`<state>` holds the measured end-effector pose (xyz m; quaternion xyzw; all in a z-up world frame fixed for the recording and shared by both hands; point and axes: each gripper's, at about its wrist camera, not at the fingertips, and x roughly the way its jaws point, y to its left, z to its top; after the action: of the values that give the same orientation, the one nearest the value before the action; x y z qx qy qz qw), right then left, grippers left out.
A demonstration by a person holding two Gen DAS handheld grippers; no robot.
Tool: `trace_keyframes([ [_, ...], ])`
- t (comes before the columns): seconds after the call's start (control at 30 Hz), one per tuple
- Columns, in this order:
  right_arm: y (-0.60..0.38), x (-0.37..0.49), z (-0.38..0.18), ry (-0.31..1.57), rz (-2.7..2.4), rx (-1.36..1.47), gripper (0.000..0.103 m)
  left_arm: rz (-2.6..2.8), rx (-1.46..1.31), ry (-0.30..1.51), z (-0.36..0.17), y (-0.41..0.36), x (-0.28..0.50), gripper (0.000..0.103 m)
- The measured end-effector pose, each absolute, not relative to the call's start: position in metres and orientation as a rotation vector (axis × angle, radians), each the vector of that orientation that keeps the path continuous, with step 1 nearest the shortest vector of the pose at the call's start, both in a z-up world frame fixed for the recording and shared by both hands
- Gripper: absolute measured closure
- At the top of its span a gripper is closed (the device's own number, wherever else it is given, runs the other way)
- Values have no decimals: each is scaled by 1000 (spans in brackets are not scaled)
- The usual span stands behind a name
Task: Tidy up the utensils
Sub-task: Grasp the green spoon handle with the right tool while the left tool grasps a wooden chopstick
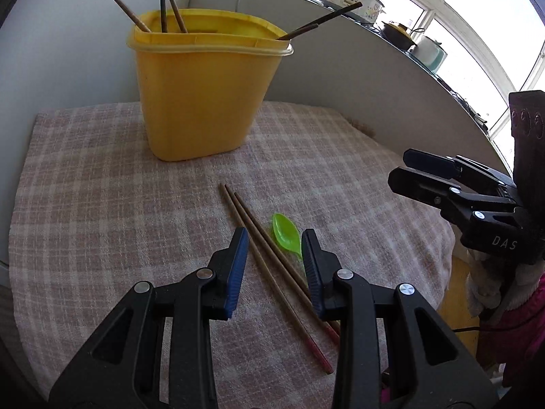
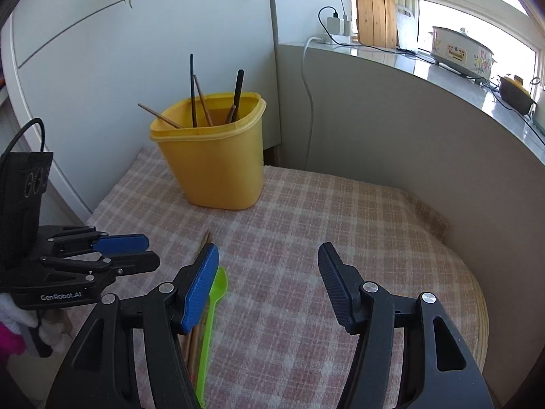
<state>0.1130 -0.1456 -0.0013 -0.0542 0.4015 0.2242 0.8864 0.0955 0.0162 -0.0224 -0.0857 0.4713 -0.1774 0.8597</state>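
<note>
In the left wrist view, a yellow bin (image 1: 204, 92) stands at the far side of the desk (image 1: 85, 204), which is covered with a pink checked cloth, and several chopsticks (image 1: 172, 8) already lean inside it, so part of the sorting looks done. Still loose on the cloth are a pair of brown chopsticks (image 1: 269, 255) lying side by side and a green spoon (image 1: 286, 233) just beside them on the right. The left gripper (image 1: 274, 266) hangs over that pair with its fingers moderately apart and nothing between the pads; the chopsticks run under the gap and are not yet gripped. The right gripper (image 1: 402, 168) shows at the right edge, empty. In the right wrist view, the same yellow bin (image 2: 218, 163) holds about five sticks, some dark and some brown, with no spoon visible among them. The right gripper (image 2: 269, 286) has its fingers wide and empty above bare cloth, while the green spoon (image 2: 209, 317) lies along the outside of its left finger, with the brown chopsticks (image 2: 192, 341) partly hidden behind that finger. The left gripper (image 2: 136, 252) sits at the left, empty. By my reading, the task is well along but unfinished: two chopsticks and the spoon remain to be picked up and stood in the bin.
</note>
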Motion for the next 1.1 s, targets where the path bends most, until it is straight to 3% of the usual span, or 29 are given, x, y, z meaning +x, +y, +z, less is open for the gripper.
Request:
trace_keyframes([
  [0.27,-143,125,-51,1065,550,-12,44,-370,-158,1095,-59,1,97,71],
  [0.37,-145,130,-65,1127,559,32,54,-366,-141,1113,-65,-5,98,71],
  [0.47,-149,135,-74,1175,573,97,57,-349,-125,1126,-69,-7,101,71],
  [0.83,-143,134,-78,1209,587,114,64,-330,-96,1143,-80,-17,111,71],
  [0.93,-136,134,-77,1207,590,97,66,-320,-77,1154,-80,-15,115,80],
  [1.1,-131,134,-75,1208,589,73,69,-318,-86,1179,-80,-9,120,80],
])
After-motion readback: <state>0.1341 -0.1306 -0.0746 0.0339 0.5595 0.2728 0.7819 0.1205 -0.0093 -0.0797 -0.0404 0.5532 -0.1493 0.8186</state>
